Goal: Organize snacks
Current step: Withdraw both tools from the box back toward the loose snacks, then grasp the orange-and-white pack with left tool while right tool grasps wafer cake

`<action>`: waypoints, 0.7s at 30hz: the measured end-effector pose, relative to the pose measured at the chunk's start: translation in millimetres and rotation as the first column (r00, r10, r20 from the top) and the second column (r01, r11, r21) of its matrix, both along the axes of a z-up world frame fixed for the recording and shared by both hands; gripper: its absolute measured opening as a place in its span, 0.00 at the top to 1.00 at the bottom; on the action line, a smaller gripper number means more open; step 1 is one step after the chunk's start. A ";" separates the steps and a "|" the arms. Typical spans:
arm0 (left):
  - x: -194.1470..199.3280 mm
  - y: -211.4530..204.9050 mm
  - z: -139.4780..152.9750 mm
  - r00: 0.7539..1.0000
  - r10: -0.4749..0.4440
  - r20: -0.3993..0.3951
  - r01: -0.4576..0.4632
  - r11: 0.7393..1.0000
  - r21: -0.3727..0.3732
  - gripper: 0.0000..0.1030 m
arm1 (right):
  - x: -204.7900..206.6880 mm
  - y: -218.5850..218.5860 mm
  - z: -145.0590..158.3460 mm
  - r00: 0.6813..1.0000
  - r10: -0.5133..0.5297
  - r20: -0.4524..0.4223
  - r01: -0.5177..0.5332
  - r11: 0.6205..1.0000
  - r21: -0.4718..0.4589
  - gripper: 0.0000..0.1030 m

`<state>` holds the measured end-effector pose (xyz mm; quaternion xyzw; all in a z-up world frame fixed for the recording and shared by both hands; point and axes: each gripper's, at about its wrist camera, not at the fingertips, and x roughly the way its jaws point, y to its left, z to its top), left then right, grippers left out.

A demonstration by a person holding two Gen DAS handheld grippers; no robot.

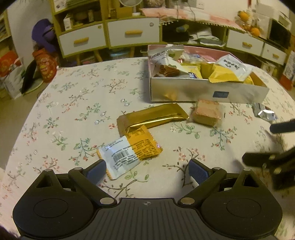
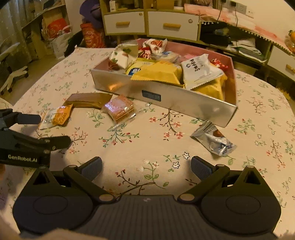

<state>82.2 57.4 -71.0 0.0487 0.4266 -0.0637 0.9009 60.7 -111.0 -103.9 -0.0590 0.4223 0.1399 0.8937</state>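
Left gripper [image 1: 147,170] gapes wide and empty above the tablecloth [image 1: 73,103], the white-and-orange packet [image 1: 129,153] just ahead at 11 o'clock. Gold bar [image 1: 153,116] and pink wafers [image 1: 207,113] lie beyond, near the silver box [image 1: 208,91] at 1 o'clock. Right gripper [image 2: 146,168] also spread, empty; silver pouch [image 2: 214,141] at 1 o'clock

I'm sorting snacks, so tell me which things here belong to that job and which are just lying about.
For the job: silver box, gold bar, orange and white packet, pink wafer pack, silver packet.

Lying about: drawers, oranges, red bag, fan.
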 end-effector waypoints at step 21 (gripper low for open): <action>16.8 20.6 -10.1 0.990 -0.112 0.086 0.116 0.992 -0.042 0.14 | 23.9 23.4 -13.2 0.984 0.072 0.165 -0.069 0.997 -0.025 0.00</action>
